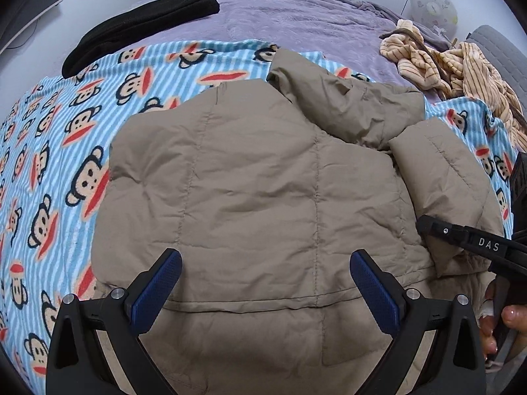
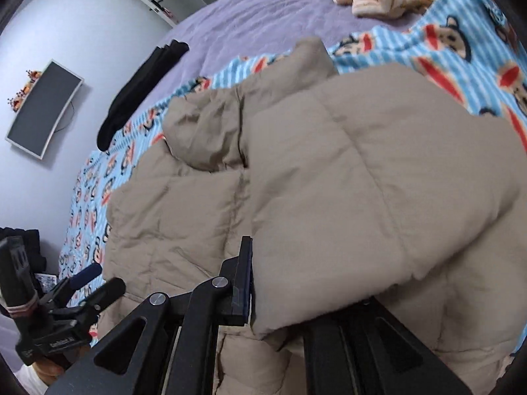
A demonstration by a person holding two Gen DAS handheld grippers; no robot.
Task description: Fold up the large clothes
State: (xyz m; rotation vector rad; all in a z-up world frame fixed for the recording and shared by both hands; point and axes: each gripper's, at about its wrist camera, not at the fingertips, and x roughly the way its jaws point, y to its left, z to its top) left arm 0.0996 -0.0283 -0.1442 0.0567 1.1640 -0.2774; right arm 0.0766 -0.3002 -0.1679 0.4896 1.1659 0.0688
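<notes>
One tan quilted jacket [image 1: 263, 181] lay on one monkey-print blanket [image 1: 49, 131], itself on one purple bed cover [image 1: 296, 10]. One folded black garment [image 1: 141, 19] and one heap of striped yellow cloth [image 1: 444, 65] were there too. Two tools showed: left tool [image 1: 265, 279] and right tool [image 2: 257, 283]. One wall screen [image 2: 42, 108] hung.

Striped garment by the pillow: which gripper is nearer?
Right. The right gripper grips the jacket's right edge below the striped garment; the left gripper hovers mid-hem.
</notes>
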